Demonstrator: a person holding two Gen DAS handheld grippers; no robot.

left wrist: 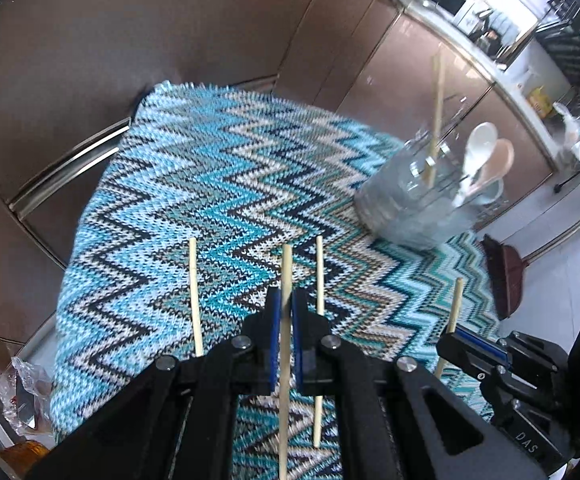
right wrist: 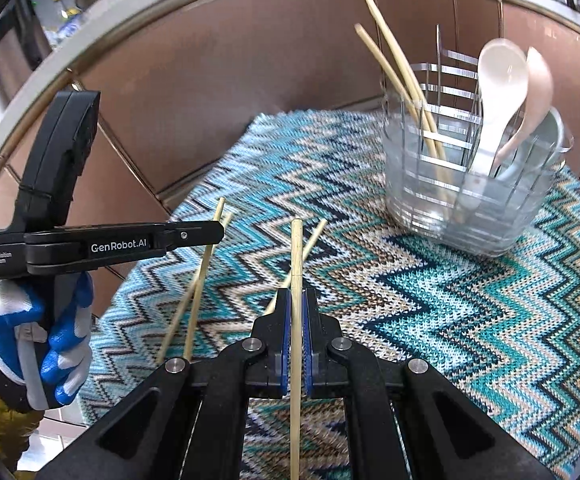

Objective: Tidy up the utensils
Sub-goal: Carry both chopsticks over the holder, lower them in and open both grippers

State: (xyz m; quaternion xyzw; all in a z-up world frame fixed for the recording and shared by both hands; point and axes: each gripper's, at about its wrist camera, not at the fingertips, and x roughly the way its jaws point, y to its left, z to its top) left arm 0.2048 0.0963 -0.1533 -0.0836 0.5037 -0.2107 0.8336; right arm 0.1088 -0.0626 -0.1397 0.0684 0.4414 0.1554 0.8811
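My left gripper (left wrist: 285, 300) is shut on a bamboo chopstick (left wrist: 287, 268) and holds it above the zigzag cloth. Two more chopsticks (left wrist: 194, 296) lie on the cloth beside it. My right gripper (right wrist: 297, 300) is shut on another chopstick (right wrist: 296, 252); it also shows in the left wrist view (left wrist: 456, 334). The wire utensil holder (right wrist: 470, 184) stands at the far right with two chopsticks (right wrist: 394, 68), a white spoon (right wrist: 498, 92) and a pink spoon (right wrist: 538, 92) in it. The left gripper shows in the right wrist view (right wrist: 220, 232), holding its chopstick (right wrist: 204, 276).
The blue zigzag knitted cloth (left wrist: 194, 184) covers the table. Brown cabinet fronts (right wrist: 218, 80) stand behind. A broom (left wrist: 504, 276) leans on the floor to the right. A plastic bag (left wrist: 22, 392) lies at the lower left.
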